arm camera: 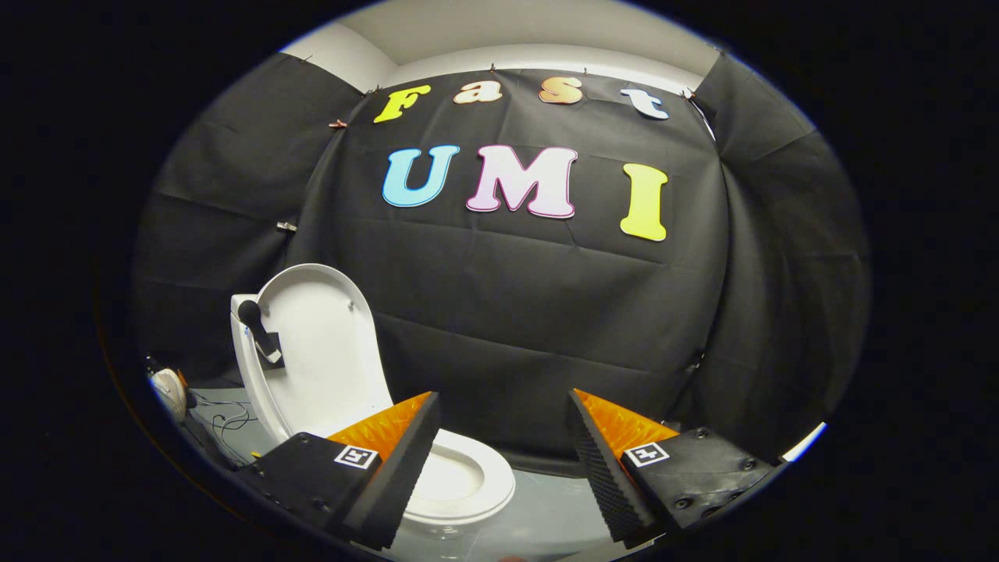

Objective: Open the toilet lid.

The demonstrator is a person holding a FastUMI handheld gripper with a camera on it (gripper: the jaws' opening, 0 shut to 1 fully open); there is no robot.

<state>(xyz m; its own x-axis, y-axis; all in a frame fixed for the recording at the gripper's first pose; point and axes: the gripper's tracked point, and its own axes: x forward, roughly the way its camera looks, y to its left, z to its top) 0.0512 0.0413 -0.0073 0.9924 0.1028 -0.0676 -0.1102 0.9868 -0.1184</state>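
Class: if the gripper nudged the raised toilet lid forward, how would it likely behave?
The toilet lid looks rigid and glossy, so probably stiff and slippery. It stands near upright above the seat, so a push might swing it down. The gripper is open, touching nothing.

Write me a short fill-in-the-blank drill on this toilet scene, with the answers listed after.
1. The toilet lid stands ____, leaning back from the bowl.
2. The gripper has its fingers ____, with nothing between them.
3. The seat lies ____ on the bowl, beyond the fingers.
4. Cables lie on the ____ beside the toilet.

Missing words: raised; open; down; floor
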